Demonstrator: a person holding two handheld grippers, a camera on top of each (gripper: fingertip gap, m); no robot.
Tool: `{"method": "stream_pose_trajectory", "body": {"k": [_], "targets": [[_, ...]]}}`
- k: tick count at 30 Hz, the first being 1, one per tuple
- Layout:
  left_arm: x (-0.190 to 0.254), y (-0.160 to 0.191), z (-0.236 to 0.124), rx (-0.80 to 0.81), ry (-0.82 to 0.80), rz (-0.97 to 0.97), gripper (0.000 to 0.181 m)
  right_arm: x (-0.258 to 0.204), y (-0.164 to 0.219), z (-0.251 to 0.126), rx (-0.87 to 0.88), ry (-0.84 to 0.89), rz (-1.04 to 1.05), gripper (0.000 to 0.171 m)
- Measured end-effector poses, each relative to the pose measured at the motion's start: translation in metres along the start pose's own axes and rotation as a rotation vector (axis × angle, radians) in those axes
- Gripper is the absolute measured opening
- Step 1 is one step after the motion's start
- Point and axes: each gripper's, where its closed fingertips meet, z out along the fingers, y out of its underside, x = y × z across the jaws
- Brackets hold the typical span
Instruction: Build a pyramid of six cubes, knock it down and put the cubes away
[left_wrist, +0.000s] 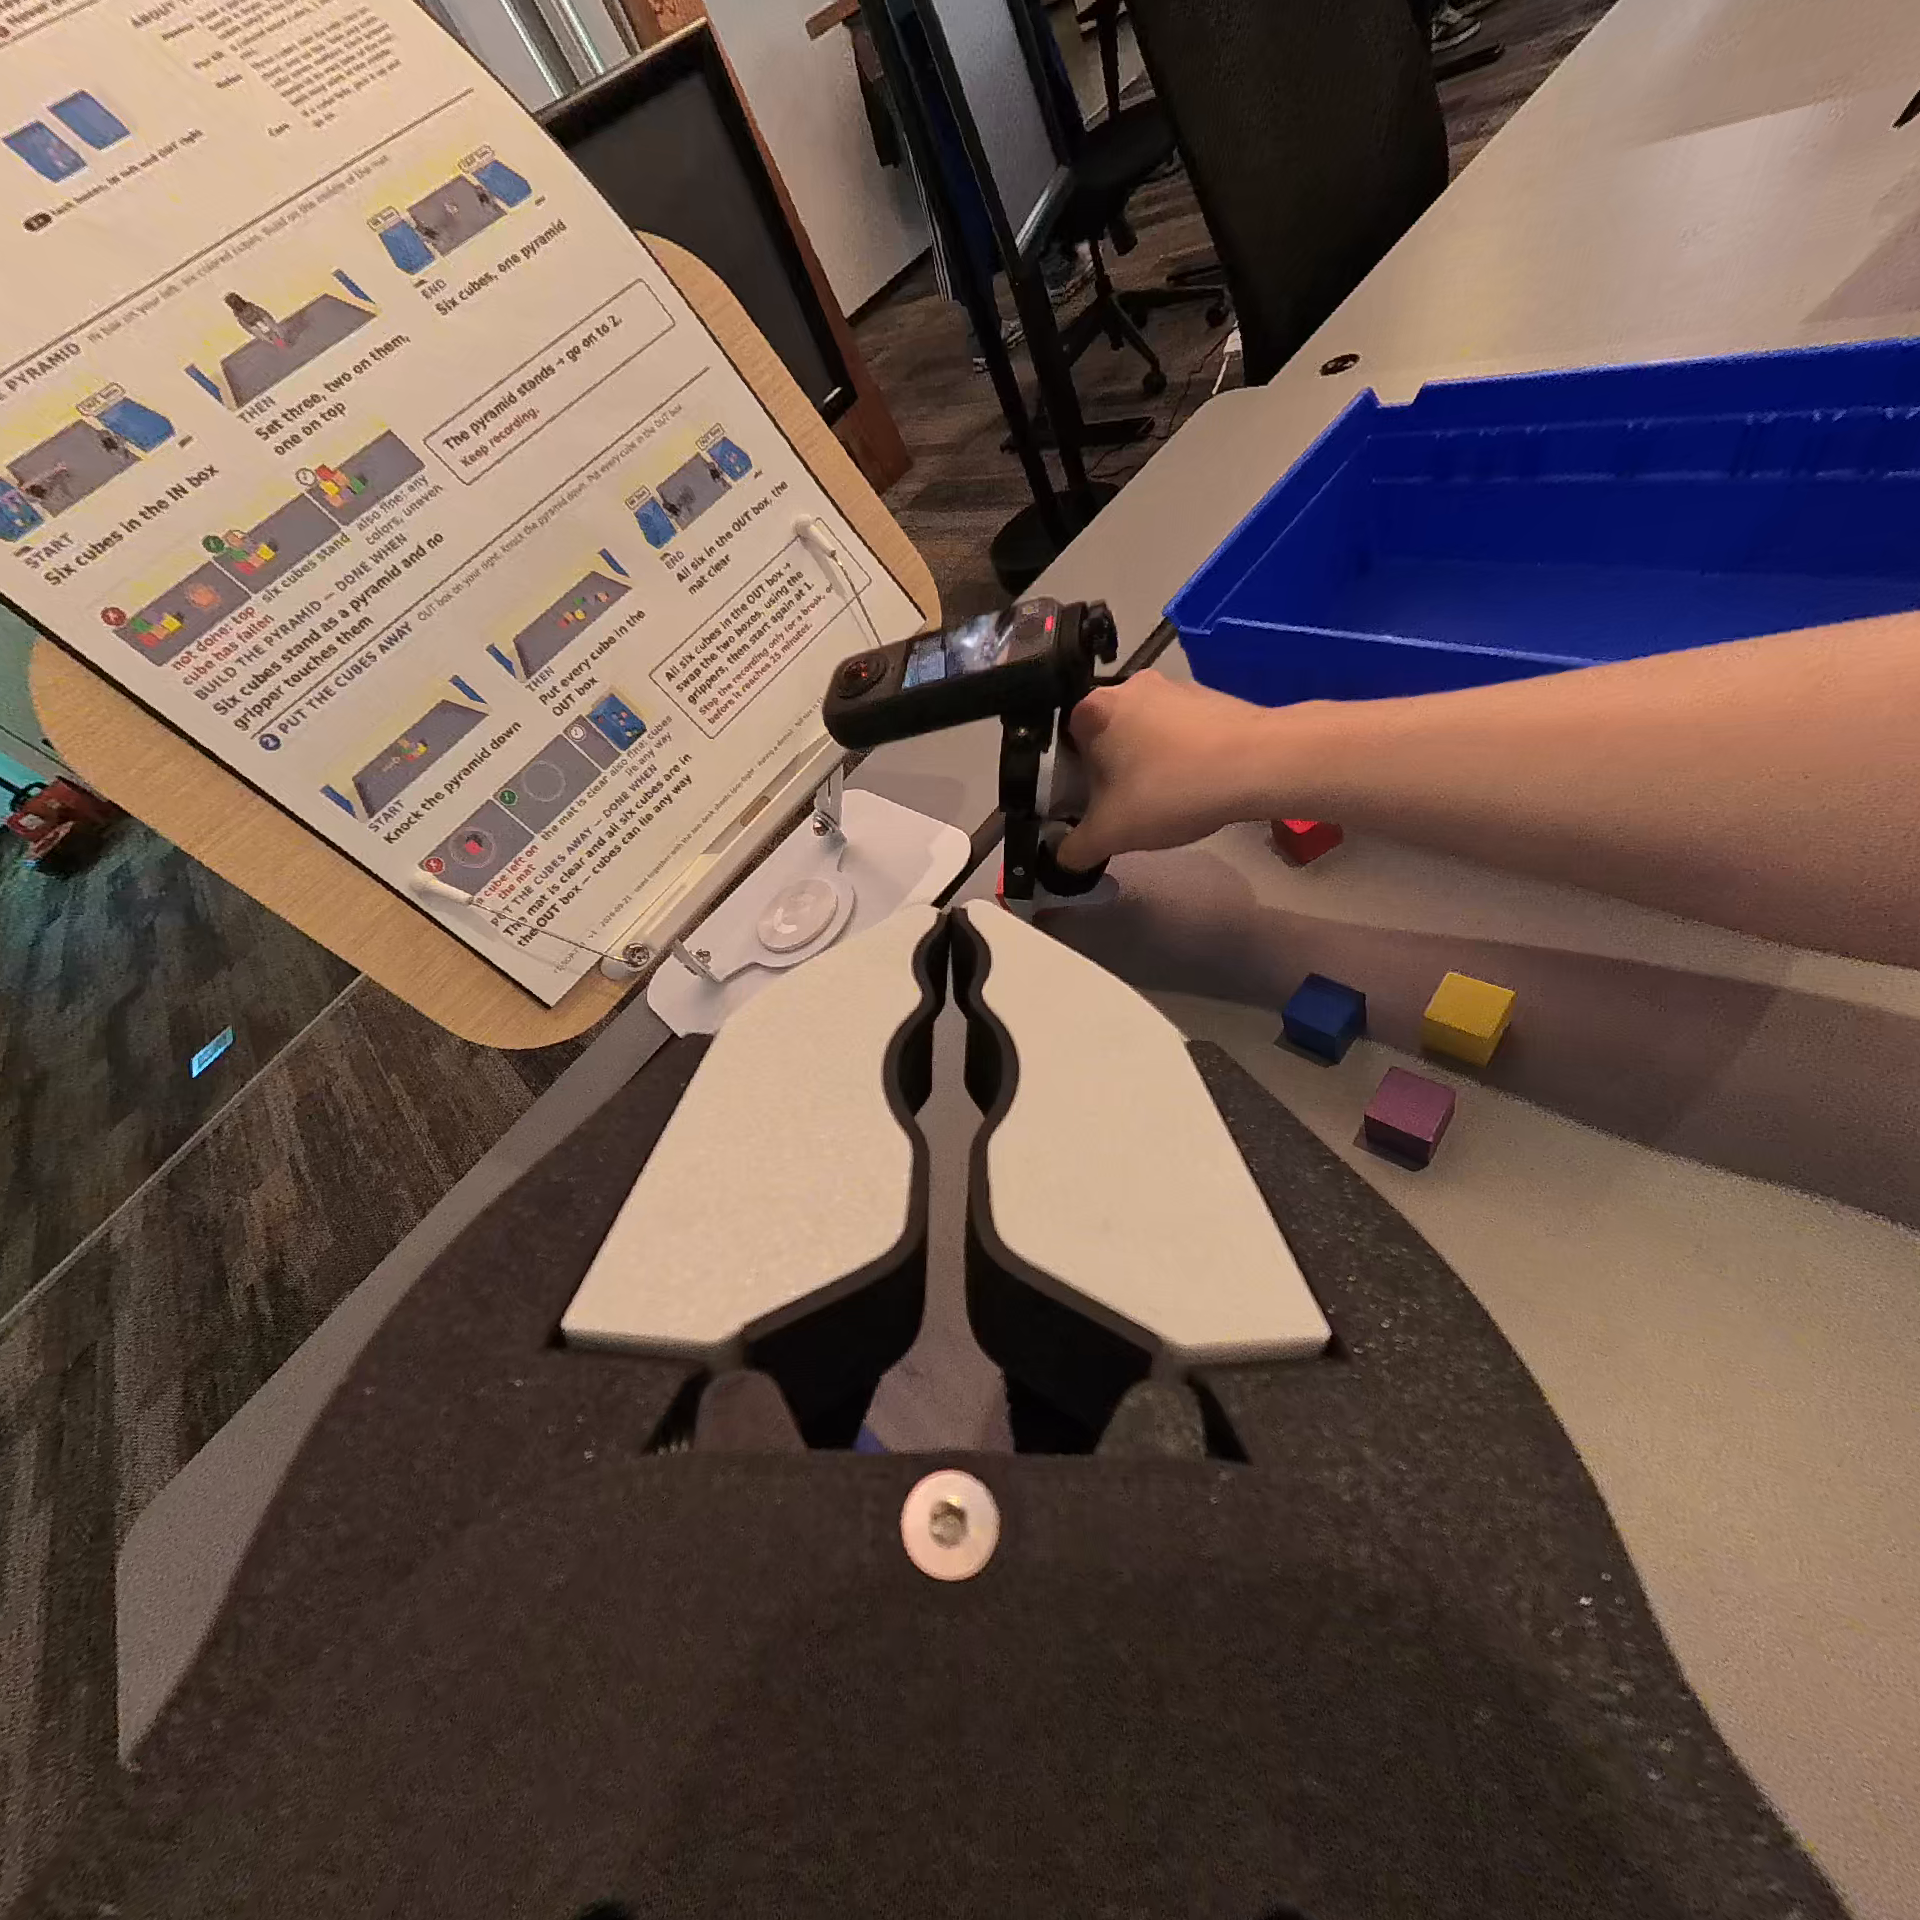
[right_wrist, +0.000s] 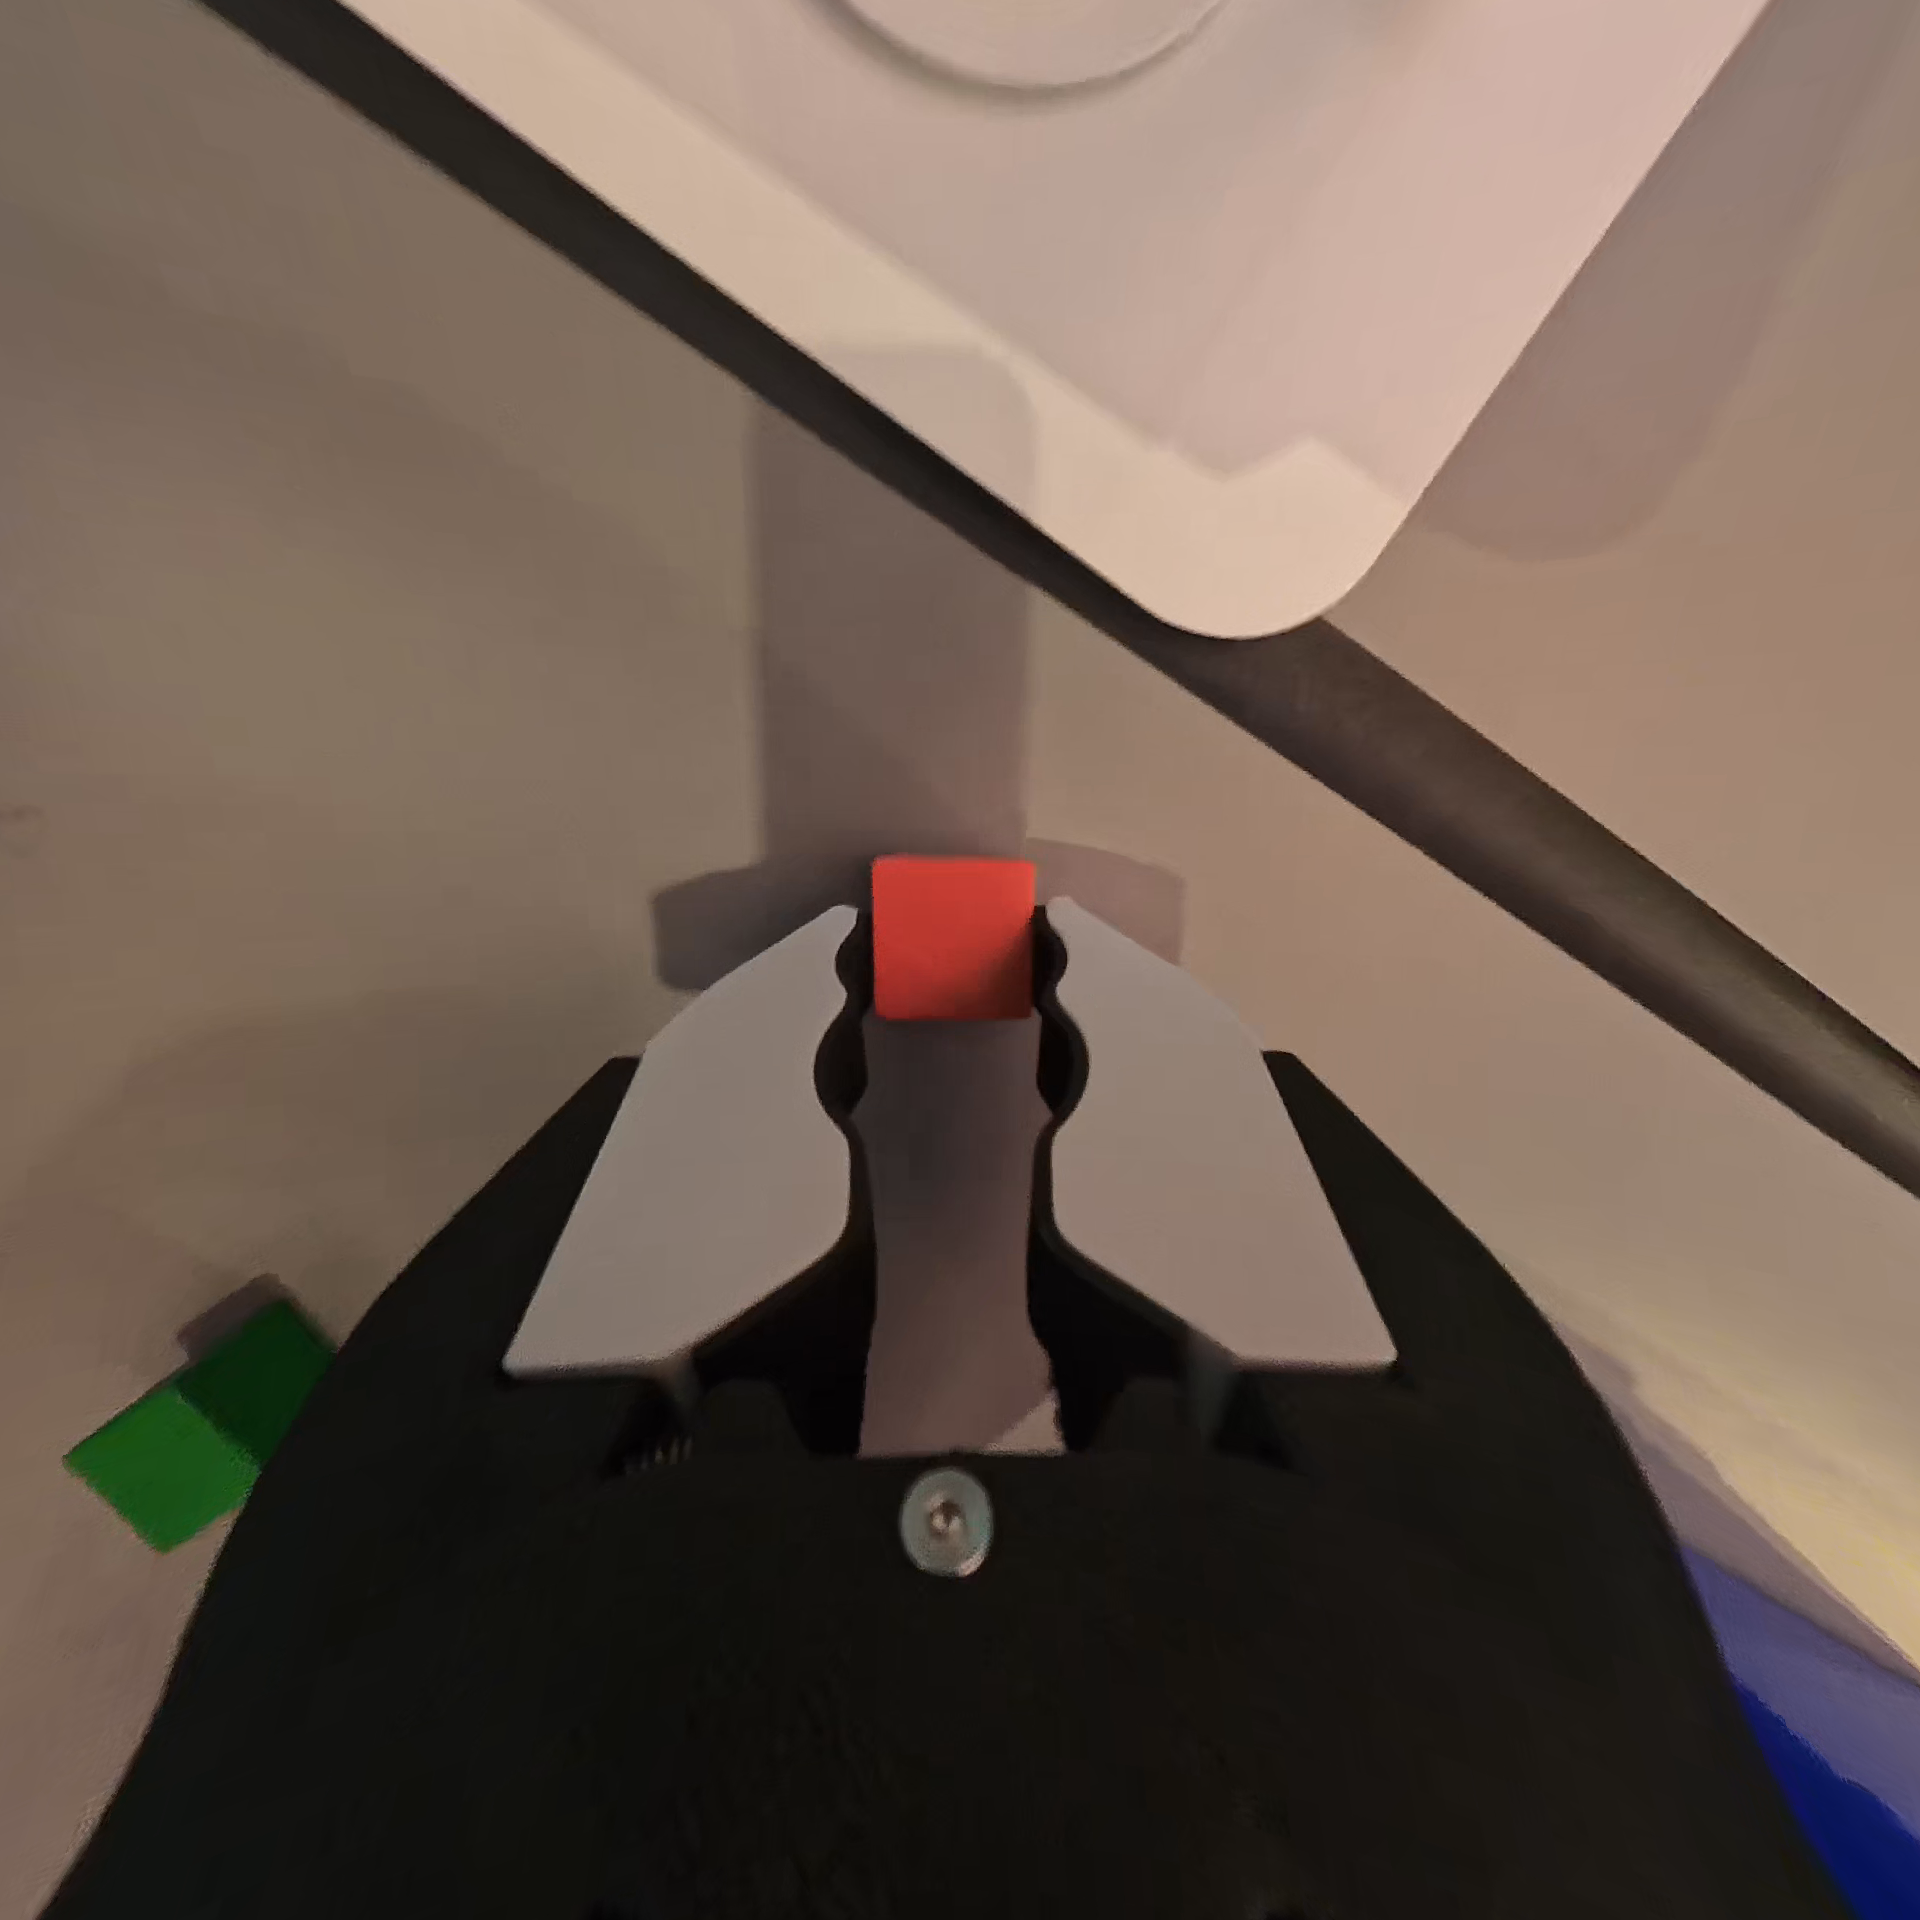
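The left gripper (left_wrist: 951, 920) has its two pale, wavy-edged fingers (left_wrist: 790, 1132) pressed together with nothing between them, only a thin dark slit showing. Its body is matte black with a silver screw near the base. It hangs above the near edge of a smooth grey table (left_wrist: 1662, 1455).

The right gripper (right_wrist: 951, 935) is partly spread and pinches a red cube (right_wrist: 951, 940) between its fingertips, both black inner pads touching the cube's sides. The cube looks matte with crisp edges. In the left wrist view a hand (left_wrist: 1164, 769) holds this gripper farther off, with a small black camera mounted on top, and a red cube (left_wrist: 1304, 836) shows just behind the hand; whether that is the same cube cannot be told.

Three more matte cubes sit on the table to the right, close together but apart: a blue cube (left_wrist: 1322, 1016), a yellow cube (left_wrist: 1467, 1016) and, nearer, a purple cube (left_wrist: 1408, 1114). A green cube (right_wrist: 197, 1429) lies on the table to the left of the right gripper.

A shallow blue plastic box (left_wrist: 1558, 540) stands at the far right. A printed instruction sheet (left_wrist: 364, 468) leans on a white stand (left_wrist: 810, 894) at the far left.
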Motion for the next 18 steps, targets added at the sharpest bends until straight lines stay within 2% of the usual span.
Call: {"method": "stream_pose_trajectory", "body": {"k": [3, 6, 8, 10, 13, 16, 18], "targets": [[-0.003, 0.001, -0.001, 0.0, -0.002, -0.009, 0.0, -0.019, -0.016, -0.043, 0.119, -0.059, -0.091, 0.03], [-0.004, 0.0, -0.003, 0.005, -0.003, -0.016, 0.0, -0.024, -0.025, -0.127, 0.344, -0.053, -0.173, 0.03], [-0.004, -0.001, -0.004, 0.007, -0.005, -0.011, 0.0, 0.002, -0.015, -0.181, 0.449, 0.027, -0.17, 0.03], [-0.002, -0.003, -0.005, 0.013, -0.004, -0.005, 0.0, 0.051, 0.009, -0.215, 0.48, 0.132, -0.085, 0.03], [0.003, -0.005, -0.003, 0.013, 0.004, 0.004, 0.0, 0.128, 0.073, -0.218, 0.362, 0.26, 0.111, 0.03], [0.006, -0.004, 0.0, 0.0, 0.015, 0.013, 0.0, 0.155, 0.134, -0.174, 0.202, 0.183, 0.278, 0.03], [0.008, -0.002, 0.002, -0.006, 0.019, 0.013, 0.0, 0.174, 0.171, -0.145, 0.062, 0.237, 0.322, 0.03]]}}
